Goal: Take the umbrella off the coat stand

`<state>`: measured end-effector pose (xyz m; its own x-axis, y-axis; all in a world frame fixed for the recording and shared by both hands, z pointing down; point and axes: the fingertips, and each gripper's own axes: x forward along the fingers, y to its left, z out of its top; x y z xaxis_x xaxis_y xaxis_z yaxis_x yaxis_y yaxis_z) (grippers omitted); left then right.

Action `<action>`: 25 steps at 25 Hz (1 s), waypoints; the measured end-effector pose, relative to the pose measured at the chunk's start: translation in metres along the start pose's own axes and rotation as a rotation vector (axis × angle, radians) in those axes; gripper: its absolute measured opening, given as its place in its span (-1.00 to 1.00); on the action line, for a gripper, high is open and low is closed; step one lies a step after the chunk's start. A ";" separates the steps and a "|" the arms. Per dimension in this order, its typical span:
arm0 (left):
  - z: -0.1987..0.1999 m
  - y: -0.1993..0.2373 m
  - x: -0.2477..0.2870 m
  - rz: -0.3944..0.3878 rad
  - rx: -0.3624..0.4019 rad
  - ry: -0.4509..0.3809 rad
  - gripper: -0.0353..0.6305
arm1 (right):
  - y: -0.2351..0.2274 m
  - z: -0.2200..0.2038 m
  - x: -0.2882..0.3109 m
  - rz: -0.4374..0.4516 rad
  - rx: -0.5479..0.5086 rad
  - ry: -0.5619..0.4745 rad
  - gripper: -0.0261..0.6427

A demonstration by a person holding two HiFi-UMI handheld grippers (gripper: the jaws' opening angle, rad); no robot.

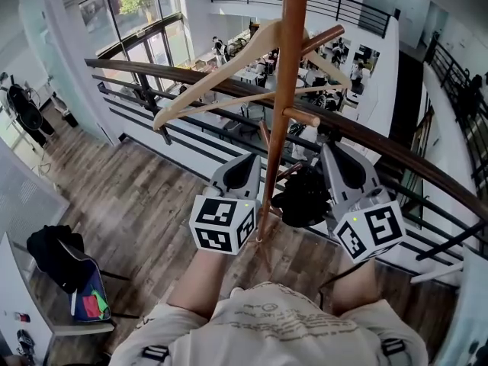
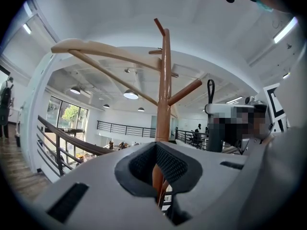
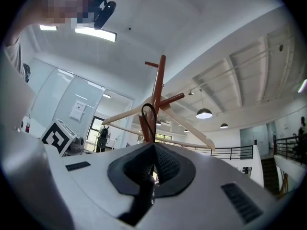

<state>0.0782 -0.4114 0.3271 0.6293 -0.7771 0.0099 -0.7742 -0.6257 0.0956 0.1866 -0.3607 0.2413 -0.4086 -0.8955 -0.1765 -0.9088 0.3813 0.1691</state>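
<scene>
The wooden coat stand (image 1: 280, 105) rises in the middle, its pole (image 2: 163, 99) and pegs (image 3: 158, 87) in both gripper views. A light wooden hanger (image 1: 221, 78) hangs on it. The black folded umbrella (image 1: 303, 197) hangs just right of the pole. My right gripper (image 1: 329, 155) is shut on its black strap (image 3: 148, 116), whose loop stands up above the jaws. In the left gripper view that loop (image 2: 210, 89) is apart from the nearest peg. My left gripper (image 1: 248, 166) sits just left of the pole, jaws shut with nothing seen between them.
A dark wooden handrail (image 1: 191, 75) with metal bars runs right behind the stand, with an open atrium and people below. A chair carrying a black bag (image 1: 57, 258) stands at the lower left on the wood floor. The hanger's arms (image 2: 105, 54) reach out to the left.
</scene>
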 end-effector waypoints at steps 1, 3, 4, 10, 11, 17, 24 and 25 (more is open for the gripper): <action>0.001 -0.001 0.000 -0.001 -0.001 -0.005 -0.88 | -0.002 -0.003 -0.002 -0.008 0.012 0.003 -0.92; 0.002 -0.002 0.001 -0.001 -0.003 -0.015 -0.88 | -0.008 -0.010 -0.007 -0.029 0.041 0.007 -0.92; 0.003 -0.002 0.001 0.001 -0.005 -0.020 -0.88 | -0.011 -0.014 -0.010 -0.042 0.061 0.009 -0.92; -0.004 -0.002 -0.002 0.028 -0.024 -0.029 -0.88 | -0.039 -0.051 -0.035 -0.138 0.214 0.044 -0.92; -0.005 -0.001 -0.003 0.031 -0.022 -0.026 -0.88 | -0.043 -0.058 -0.037 -0.147 0.240 0.055 -0.92; -0.013 -0.003 -0.003 0.045 -0.013 -0.002 -0.88 | -0.050 -0.090 -0.043 -0.176 0.220 0.147 -0.92; -0.011 -0.001 -0.004 0.060 -0.010 0.003 -0.88 | -0.051 -0.092 -0.038 -0.177 0.220 0.159 -0.92; -0.011 -0.002 -0.005 0.061 -0.009 0.002 -0.88 | -0.050 -0.092 -0.037 -0.175 0.218 0.159 -0.92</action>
<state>0.0774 -0.4061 0.3376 0.5812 -0.8135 0.0181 -0.8104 -0.5767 0.1036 0.2553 -0.3678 0.3286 -0.2418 -0.9699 -0.0282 -0.9678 0.2432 -0.0647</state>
